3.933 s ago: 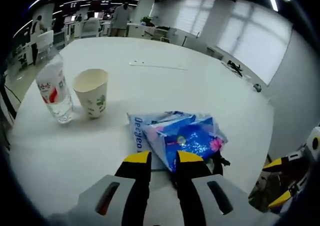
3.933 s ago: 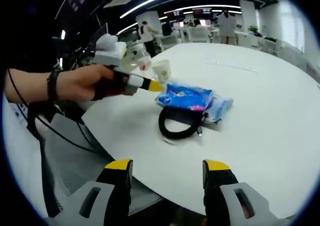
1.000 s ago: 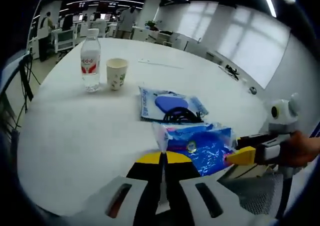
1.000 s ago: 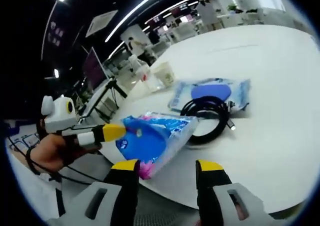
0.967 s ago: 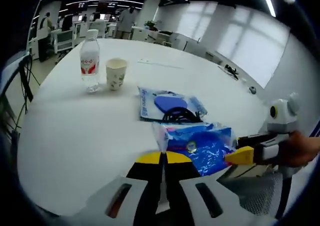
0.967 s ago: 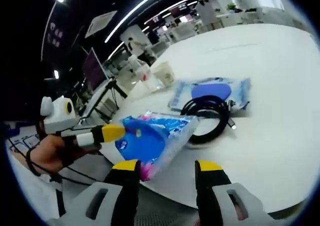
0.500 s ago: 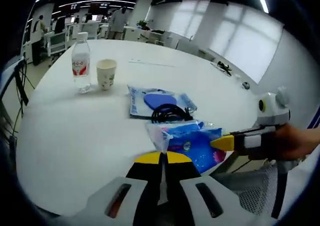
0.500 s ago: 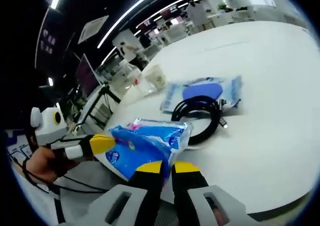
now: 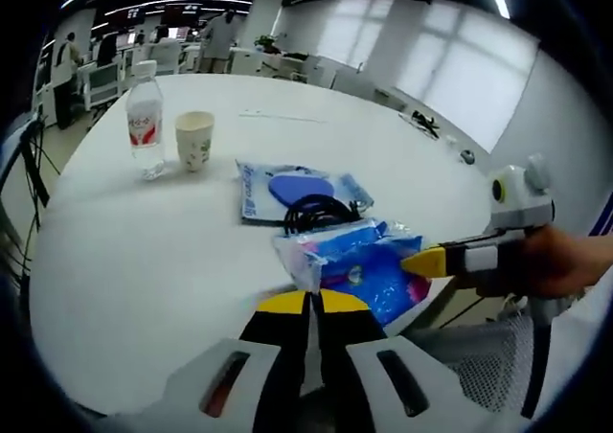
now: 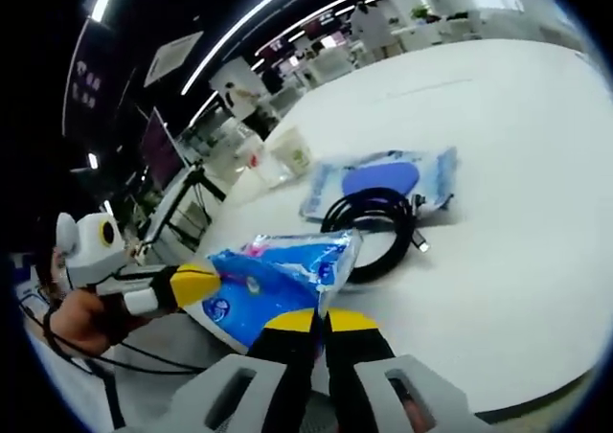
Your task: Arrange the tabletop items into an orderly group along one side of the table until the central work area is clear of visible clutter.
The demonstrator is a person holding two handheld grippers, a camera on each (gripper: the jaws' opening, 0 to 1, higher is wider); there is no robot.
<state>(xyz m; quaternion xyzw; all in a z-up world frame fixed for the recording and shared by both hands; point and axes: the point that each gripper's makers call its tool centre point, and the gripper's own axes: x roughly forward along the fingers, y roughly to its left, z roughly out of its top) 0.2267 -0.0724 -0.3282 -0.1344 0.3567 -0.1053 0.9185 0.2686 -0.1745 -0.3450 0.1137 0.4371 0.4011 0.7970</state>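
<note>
Now your left gripper [image 9: 308,304] pinches blue packet [image 9: 369,265] at near table [image 9: 144,261] edge, jaws closed on it. Right gripper [image 10: 319,323] clamps same packet's other end. Behind: bottle [image 9: 144,122], cup [image 9: 194,140], cable [image 9: 311,213], flat pouch [image 9: 261,186].

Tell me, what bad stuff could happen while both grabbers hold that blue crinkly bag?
The left gripper and the right gripper are both shut on the blue packet. If they pull apart, its thin wrapper might tear. It hangs near the table edge, so a slip could drop it to the floor. The black cable lies close by and might get dragged.
</note>
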